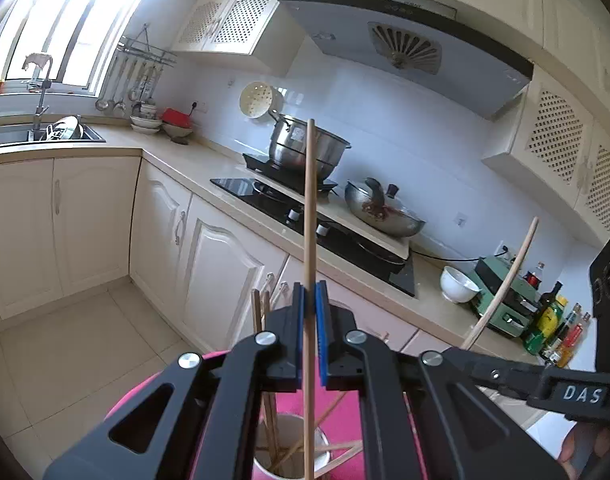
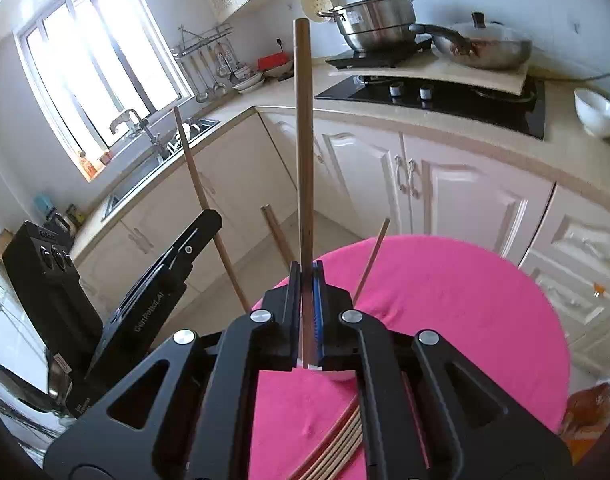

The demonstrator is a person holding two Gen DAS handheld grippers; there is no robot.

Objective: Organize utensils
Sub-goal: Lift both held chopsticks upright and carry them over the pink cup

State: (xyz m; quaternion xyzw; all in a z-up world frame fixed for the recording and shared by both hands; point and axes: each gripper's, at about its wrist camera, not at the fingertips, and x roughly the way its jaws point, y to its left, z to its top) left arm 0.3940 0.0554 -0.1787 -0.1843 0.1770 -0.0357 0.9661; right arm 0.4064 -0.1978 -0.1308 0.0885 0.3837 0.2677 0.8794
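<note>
My left gripper (image 1: 309, 300) is shut on a pale wooden chopstick (image 1: 309, 200) that stands upright, its lower end over a white cup (image 1: 265, 460) holding several chopsticks. The cup sits on a pink-covered round table (image 2: 445, 300). In the right wrist view my right gripper (image 2: 307, 276) is shut on a darker brown chopstick (image 2: 304, 120), also upright. Several more chopsticks (image 2: 337, 448) lie flat on the pink cloth below it. Each gripper shows in the other's view: the right gripper (image 1: 463, 354) with its chopstick (image 1: 505, 280), and the left gripper (image 2: 211, 220) with its own chopstick (image 2: 197, 172).
Behind the table runs an L-shaped counter (image 1: 193, 160) with cream cabinets. On it are a black hob (image 1: 345, 236), a steel pot (image 1: 305, 148), a lidded wok (image 1: 381, 210), a white bowl (image 1: 457, 284) and bottles (image 1: 553, 320). A sink (image 1: 45, 132) lies under the window.
</note>
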